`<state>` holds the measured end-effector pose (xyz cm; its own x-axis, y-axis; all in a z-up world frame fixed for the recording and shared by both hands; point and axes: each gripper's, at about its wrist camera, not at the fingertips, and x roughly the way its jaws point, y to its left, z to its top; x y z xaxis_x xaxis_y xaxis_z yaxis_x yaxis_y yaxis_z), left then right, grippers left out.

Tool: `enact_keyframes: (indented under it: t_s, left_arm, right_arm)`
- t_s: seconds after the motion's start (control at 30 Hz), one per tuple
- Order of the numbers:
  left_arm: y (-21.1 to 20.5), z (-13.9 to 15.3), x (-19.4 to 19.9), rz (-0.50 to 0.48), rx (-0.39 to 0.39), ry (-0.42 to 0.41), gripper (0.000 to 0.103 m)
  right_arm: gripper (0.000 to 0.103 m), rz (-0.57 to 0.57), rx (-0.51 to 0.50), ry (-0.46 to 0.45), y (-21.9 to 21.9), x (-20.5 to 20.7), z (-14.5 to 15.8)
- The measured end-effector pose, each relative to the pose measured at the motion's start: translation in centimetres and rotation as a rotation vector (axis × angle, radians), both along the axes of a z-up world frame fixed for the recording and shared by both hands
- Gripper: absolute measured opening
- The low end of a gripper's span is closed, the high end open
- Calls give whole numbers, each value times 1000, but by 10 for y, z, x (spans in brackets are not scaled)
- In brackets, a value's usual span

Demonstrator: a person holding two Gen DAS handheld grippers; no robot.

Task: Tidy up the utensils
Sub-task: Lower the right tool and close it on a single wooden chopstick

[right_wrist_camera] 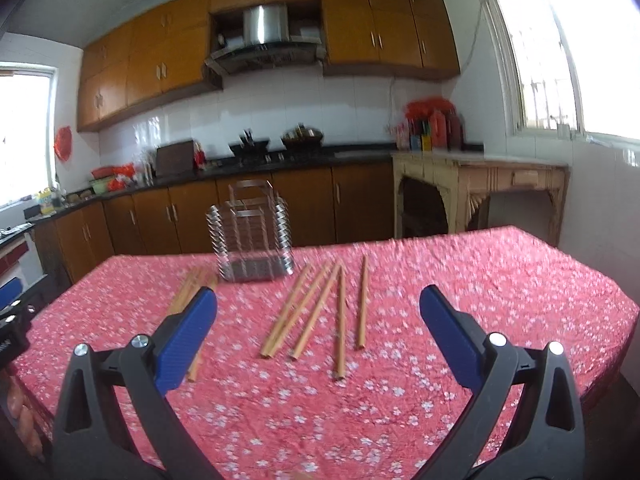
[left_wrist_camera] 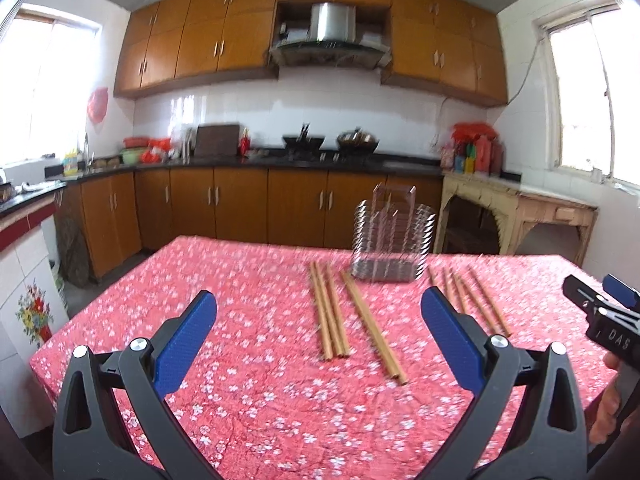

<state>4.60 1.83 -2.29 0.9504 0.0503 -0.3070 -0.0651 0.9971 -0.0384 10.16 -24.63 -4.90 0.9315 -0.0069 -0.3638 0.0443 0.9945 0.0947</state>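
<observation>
While hovering above chopsticks (left_wrist_camera: 330,312), left gripper (left_wrist_camera: 318,312) wide open, empty.

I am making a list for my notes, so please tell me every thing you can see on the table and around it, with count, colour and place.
Bamboo chopsticks, left group: about five, tan, flat on the cloth, left of the holder.
Bamboo chopsticks, right group: about five, tan, fanned out, right of the holder.
Metal wire utensil holder: one, silver, upright at the table's far side, empty as far as the blur shows.
Flowered tablecloth: one, red with white blossoms, covers the table.
Wooden wall cabinets: orange-brown, above the counter.
Steel range hood: one, between the cabinets.
Left tongs: black with blue pads, open, above the cloth.
Right tongs: the same, open.
</observation>
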Motion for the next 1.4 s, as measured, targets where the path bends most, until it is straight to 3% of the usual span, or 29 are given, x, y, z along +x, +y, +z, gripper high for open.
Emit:
enact_keyframes:
  t_s: [0.03, 0.13, 0.2, 0.3, 0.4, 0.63, 0.73, 0.83, 1.2, 1.4]
  left_arm:
    - [2, -3, 6, 5, -2, 21, 101]
    - [9, -14, 27, 26, -14, 102, 101]
    - [14, -22, 37, 29, -35, 150, 101]
    - [18, -34, 48, 30, -54, 205, 99]
    - [20, -45, 55, 33, -51, 252, 95]
    - [26, -63, 78, 17, -81, 352, 80]
    - [26, -68, 86, 6, -86, 383, 73]
    - [22, -72, 95, -10, -79, 418, 67]
    - [7, -88, 127, -60, -52, 550, 46]
    - [2, -90, 138, -61, -32, 580, 35]
  right_arm:
    - [97, 0, 9, 39, -5, 12, -2]
    - [81, -7, 4, 173, -18, 51, -15]
    - [62, -15, 4, 261, -23, 76, -29]
    - [49, -18, 34, 386, -31, 111, -53]
    - [37, -27, 50, 453, -35, 134, -74]
    - [30, -47, 26, 517, -37, 156, -94]
    - [9, -78, 16, 510, -43, 158, -95]
    - [8, -92, 81, 509, -55, 159, -94]
    - [8, -88, 84, 502, -57, 154, -93]
    - [8, -87, 77, 504, -53, 154, -92]
